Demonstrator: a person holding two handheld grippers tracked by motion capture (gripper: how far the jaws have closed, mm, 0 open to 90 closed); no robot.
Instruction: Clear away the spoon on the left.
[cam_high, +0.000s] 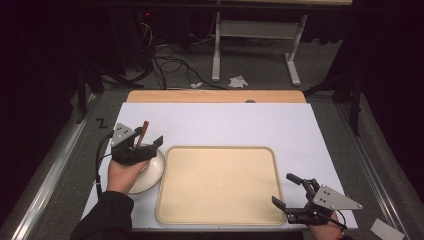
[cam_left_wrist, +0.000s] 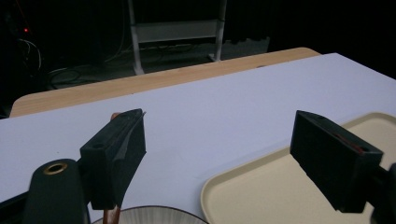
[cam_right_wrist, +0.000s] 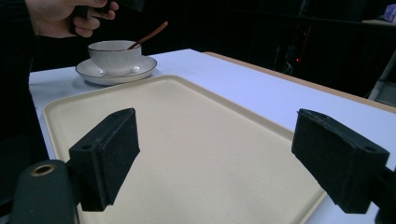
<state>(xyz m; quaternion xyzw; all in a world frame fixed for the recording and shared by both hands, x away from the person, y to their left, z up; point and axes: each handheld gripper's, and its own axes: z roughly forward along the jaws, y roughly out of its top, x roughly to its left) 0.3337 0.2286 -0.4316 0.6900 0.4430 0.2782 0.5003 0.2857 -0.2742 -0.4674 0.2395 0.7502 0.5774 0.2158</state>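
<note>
Beige, the tray (cam_high: 220, 185) lies bare at the tabletop's near edge. My left gripper (cam_high: 150, 142), jaws wide, hovers over the cup (cam_right_wrist: 114, 56) on its saucer (cam_right_wrist: 144, 67) (spoon (cam_high: 142, 132) inside). My right gripper (cam_high: 290, 192) gapes empty by the tray's near right corner.

A beige tray (cam_high: 220, 184) on a pale lavender-white desk (cam_high: 225, 125); at nine o'clock, a white dark-rimmed bowl (cam_right_wrist: 114, 56), brown spoon (cam_right_wrist: 150, 34), black tongs (cam_high: 148, 144).
</note>
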